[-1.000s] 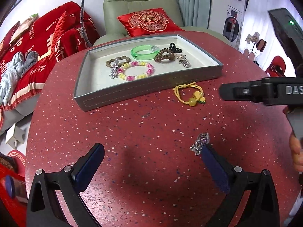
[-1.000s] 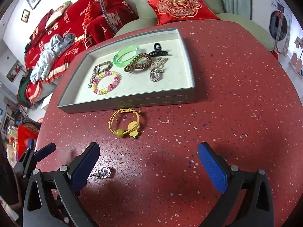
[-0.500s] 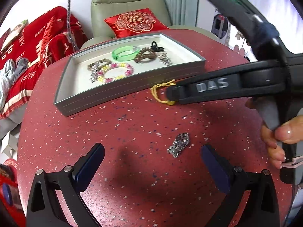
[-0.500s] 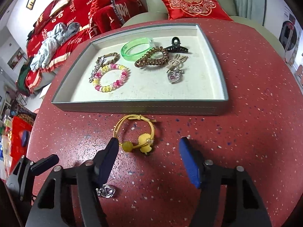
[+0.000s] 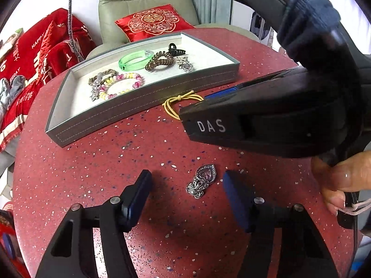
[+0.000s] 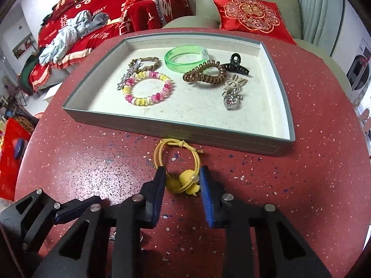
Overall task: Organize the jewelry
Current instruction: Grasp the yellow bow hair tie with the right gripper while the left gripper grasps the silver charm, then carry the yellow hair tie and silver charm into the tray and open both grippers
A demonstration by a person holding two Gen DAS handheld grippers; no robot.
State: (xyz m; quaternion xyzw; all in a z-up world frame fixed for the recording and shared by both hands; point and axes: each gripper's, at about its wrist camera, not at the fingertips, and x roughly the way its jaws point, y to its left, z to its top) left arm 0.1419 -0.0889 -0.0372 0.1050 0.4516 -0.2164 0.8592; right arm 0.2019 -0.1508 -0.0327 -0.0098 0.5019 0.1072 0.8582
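A grey tray point(image 6: 176, 128) point(image 5: 139, 106) on the red speckled table holds several pieces of jewelry. A yellow hair tie point(image 6: 183, 180) with yellow beads lies just in front of the tray. My right gripper point(image 6: 182, 184) is narrowed around its beaded end, the pads close on both sides; contact is unclear. A silver heart clip point(image 5: 202, 181) lies on the table between the fingers of my left gripper point(image 5: 187, 186), which is partly open and not touching it. The right gripper's body point(image 5: 266, 125) hides most of the hair tie point(image 5: 176, 104) in the left wrist view.
The tray holds a green bangle point(image 6: 185, 58), a brown coil tie point(image 6: 204, 74), a black claw clip point(image 6: 237, 66), a pink-yellow bead bracelet point(image 6: 148, 88), a braided tie point(image 6: 143, 64) and a heart clip point(image 6: 231, 97). An armchair with a red cushion point(image 6: 250, 16) stands behind the table.
My right gripper has moved forward to the yellow hair tie and narrowed around its beads. My left gripper has narrowed and shifted so the silver heart clip lies between its fingers.
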